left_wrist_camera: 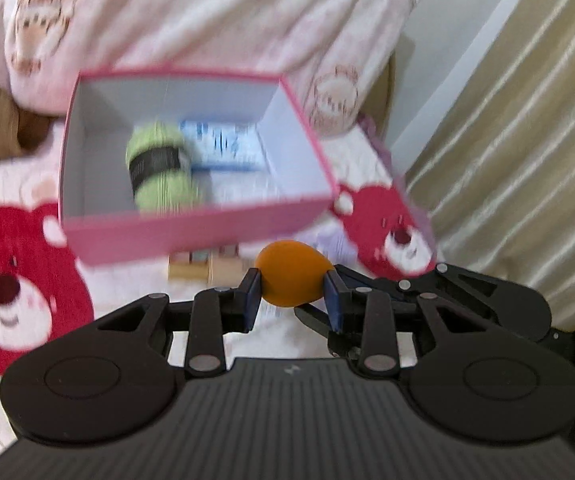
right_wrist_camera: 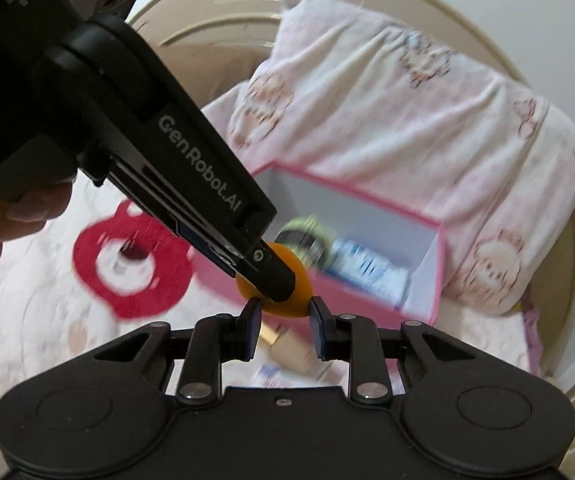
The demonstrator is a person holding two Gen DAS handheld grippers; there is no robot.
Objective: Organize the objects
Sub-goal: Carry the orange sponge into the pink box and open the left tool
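Your left gripper (left_wrist_camera: 292, 294) has its blue pads clamped on the orange egg-shaped sponge (left_wrist_camera: 293, 274), one pad on each side; your right gripper (right_wrist_camera: 283, 316) is closed on the same sponge from the other direction, its pads pressing the lower edge while the left gripper's finger crosses over the top of it in the right wrist view. Just beyond your fingertips sits the open pink box (left_wrist_camera: 191, 236), white inside; it holds a green yarn skein (left_wrist_camera: 159, 168) with a black band, and a blue-and-white packet (left_wrist_camera: 227, 146) beside the skein. Below the sponge, near the box's front wall, lie small wooden blocks (left_wrist_camera: 203, 268); everything rests on a bear-print blanket (left_wrist_camera: 11, 288); a pink pillow (left_wrist_camera: 215, 16) lies behind the box; a cream curtain (left_wrist_camera: 527, 152) hangs at your right.
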